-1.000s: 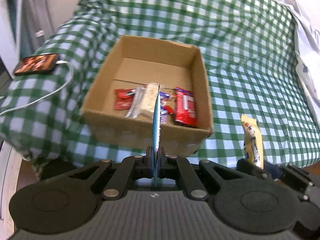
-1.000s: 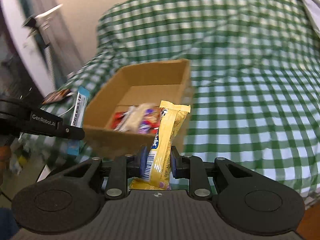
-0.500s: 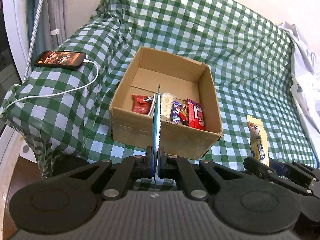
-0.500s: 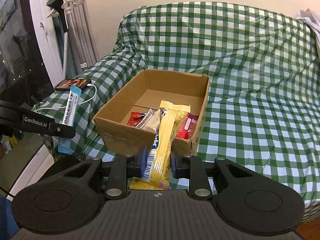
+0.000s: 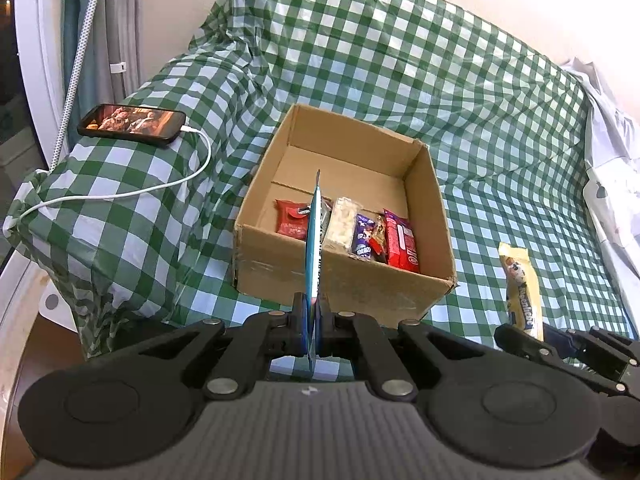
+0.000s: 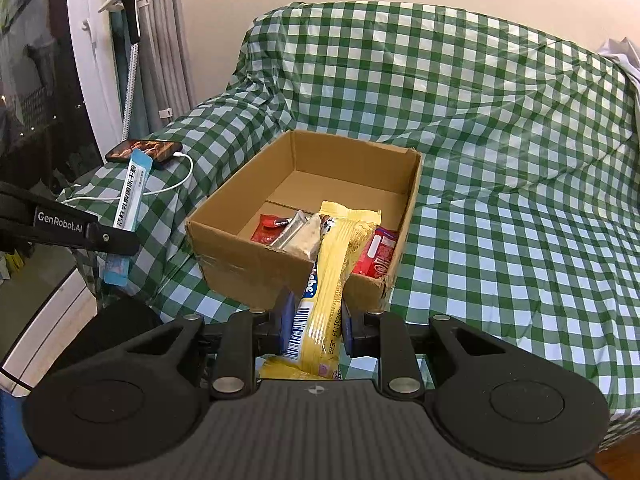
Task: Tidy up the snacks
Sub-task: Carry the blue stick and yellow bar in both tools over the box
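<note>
An open cardboard box (image 5: 344,280) (image 6: 244,264) sits on a green checked cover and holds several snacks: a red packet (image 5: 291,220), a pale bar (image 5: 339,224), a purple wrapper (image 5: 363,236) and a red bar (image 5: 402,246). My left gripper (image 5: 312,320) is shut on a thin blue packet (image 5: 314,248), seen edge-on, in front of the box's near wall. The same blue packet (image 6: 130,196) shows at the left of the right wrist view. My right gripper (image 6: 314,324) is shut on a yellow snack bar (image 6: 328,280), also short of the box. That yellow bar (image 5: 520,292) appears at the right of the left wrist view.
A phone (image 5: 132,125) with a lit screen lies on the covered armrest at the left, with a white cable (image 5: 160,188) trailing from it. White cloth (image 5: 612,160) lies at the far right. Curtains and a window frame stand at the left.
Both grippers have drawn back and risen from the box, so it looks smaller and further off. Each still holds its packet, and the earlier blur has gone.
</note>
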